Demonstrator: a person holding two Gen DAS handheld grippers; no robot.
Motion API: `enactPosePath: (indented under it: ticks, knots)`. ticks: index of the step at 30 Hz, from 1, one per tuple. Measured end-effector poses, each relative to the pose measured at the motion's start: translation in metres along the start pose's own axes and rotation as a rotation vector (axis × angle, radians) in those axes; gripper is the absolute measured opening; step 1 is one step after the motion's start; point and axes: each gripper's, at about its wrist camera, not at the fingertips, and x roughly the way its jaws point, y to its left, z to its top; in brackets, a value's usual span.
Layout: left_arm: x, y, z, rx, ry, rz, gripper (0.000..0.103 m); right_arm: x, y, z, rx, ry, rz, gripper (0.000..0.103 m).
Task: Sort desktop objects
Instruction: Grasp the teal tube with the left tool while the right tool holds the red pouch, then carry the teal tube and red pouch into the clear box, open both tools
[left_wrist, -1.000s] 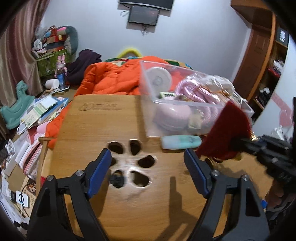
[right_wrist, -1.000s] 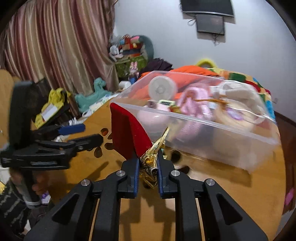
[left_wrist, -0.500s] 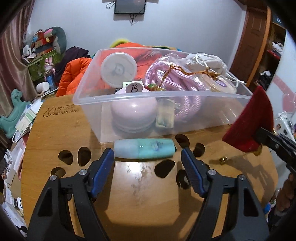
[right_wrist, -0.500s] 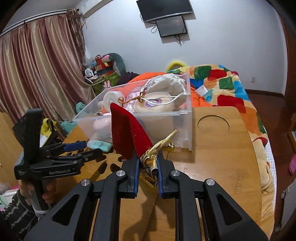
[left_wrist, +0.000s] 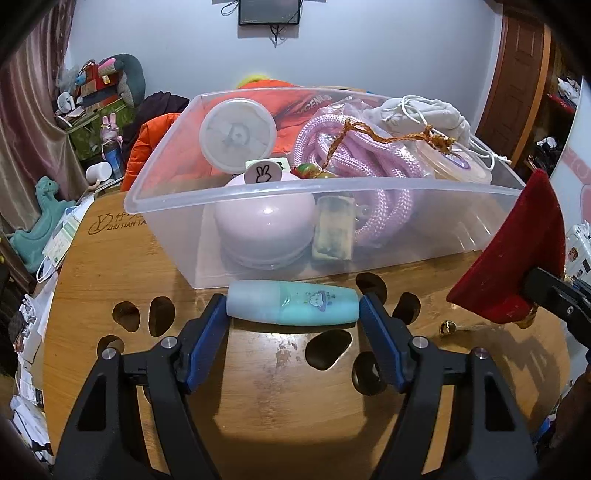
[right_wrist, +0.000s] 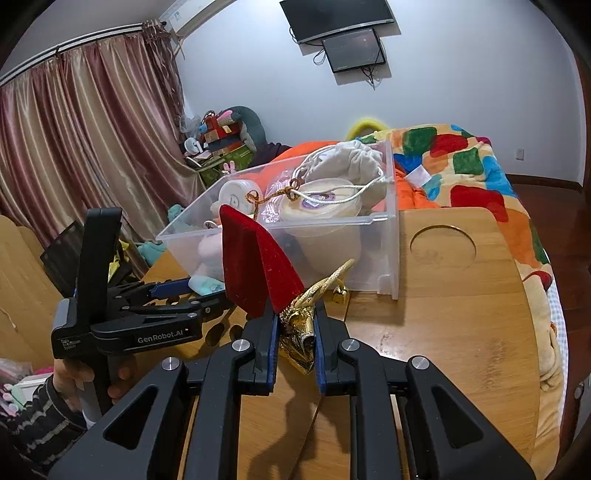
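The left gripper has just been closing on the teal bottle, which lies crosswise on the wooden table against the near wall of the clear bin; its blue pads meet both bottle ends, though how firmly is unclear. The right gripper is clamped on a red velvet pouch with gold trim, its lower part hidden between the jaws.

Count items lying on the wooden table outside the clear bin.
2: teal plastic bottle before the clear bin; small gold bell to its right. Bin may hide others.
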Motion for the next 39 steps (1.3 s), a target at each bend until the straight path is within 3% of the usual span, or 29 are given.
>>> enactPosePath:
  ticks: [11, 21, 31, 39]
  knots:
    - [-0.039, 0.012, 0.000, -0.029, -0.081, -0.042, 0.072, -0.015, 0.009, 0.014, -0.015, -0.035, -0.023, 0.014]
    - [-0.084, 0.021, 0.023, -0.034, -0.207, -0.084, 0.072, -0.026, 0.036, 0.057, -0.097, -0.111, -0.052, 0.014]
    - [-0.077, 0.027, 0.060, -0.031, -0.240, -0.091, 0.072, -0.005, 0.050, 0.101, -0.132, -0.158, -0.056, 0.014]
    - [-0.041, 0.027, 0.075, -0.024, -0.185, -0.081, 0.072, 0.046, 0.041, 0.098, -0.117, -0.072, -0.065, 0.014]
